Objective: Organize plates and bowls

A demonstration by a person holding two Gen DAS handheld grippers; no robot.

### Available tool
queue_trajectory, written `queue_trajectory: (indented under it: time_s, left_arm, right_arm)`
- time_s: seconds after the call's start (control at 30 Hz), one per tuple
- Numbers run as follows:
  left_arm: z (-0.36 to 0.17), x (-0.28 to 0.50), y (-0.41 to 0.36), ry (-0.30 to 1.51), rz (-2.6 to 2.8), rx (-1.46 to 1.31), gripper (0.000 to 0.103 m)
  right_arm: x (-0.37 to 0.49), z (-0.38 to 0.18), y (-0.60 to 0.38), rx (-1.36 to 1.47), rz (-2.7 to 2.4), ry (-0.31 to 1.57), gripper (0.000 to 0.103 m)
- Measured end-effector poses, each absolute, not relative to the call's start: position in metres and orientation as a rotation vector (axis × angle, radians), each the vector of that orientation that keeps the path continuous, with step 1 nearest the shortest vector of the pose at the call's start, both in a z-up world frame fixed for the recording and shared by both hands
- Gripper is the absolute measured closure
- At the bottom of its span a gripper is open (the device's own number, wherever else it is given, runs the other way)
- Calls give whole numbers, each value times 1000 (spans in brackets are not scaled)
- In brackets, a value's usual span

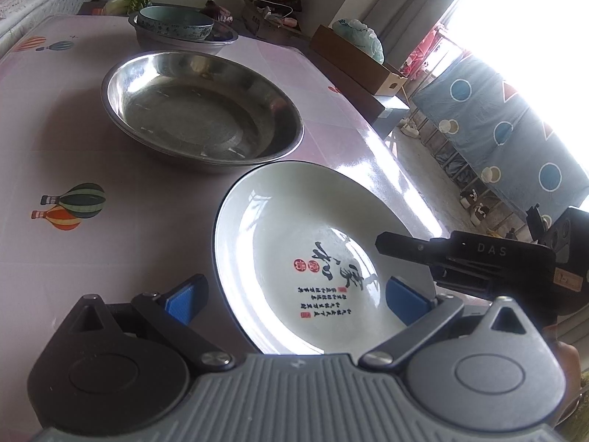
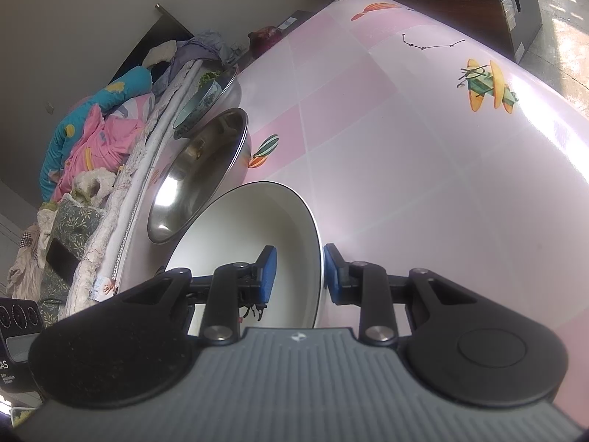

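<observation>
On pink table (image 1: 55,140), white calligraphy plate (image 1: 294,228), right gripper (image 2: 298,272) straddling rim

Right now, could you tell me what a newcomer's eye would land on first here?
First, the white plate with black calligraphy, nearest the cameras on the pink table; the right gripper has a blue finger on each side of its rim. Behind it sits a big steel basin, then a second basin holding a blue-patterned bowl.
</observation>
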State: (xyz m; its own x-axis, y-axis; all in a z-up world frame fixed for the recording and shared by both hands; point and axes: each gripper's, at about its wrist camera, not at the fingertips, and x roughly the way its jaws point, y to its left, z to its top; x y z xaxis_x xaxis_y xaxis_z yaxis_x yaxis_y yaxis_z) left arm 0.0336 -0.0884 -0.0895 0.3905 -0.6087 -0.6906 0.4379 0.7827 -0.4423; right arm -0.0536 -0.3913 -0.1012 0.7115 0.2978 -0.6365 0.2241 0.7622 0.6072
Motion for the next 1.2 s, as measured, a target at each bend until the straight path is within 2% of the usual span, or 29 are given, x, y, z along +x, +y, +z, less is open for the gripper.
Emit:
queue_trajectory:
  time_s: [0.13,0.23,0.3,0.37,0.43,0.63,1.2]
  left_arm:
    - [-90,34,-85,966,-668,-228,0]
    - [-91,36,-83,970,-671,-248,0]
    - [-92,37,-82,971,-674,-256,0]
    - [-91,37,-82,971,-674,-258,0]
    - [-91,37,-82,971,-674,-254,0]
    - [-92,37,-82,969,-676,-247,0]
    - [-92,38,-82,975,-678,-260,0]
  right_arm:
    - [-54,-102,-393,740,47,795,75]
    - [-54,-103,-393,758,57,788,70]
    - [-55,-102,-393,771,76,778,57]
    - [-54,-100,-389,768,93,768,36]
    - [-53,-97,-385,745,102,763,22]
    - [-50,-95,-382,739,110,756,1]
    - [-50,-97,-383,745,112,748,1]
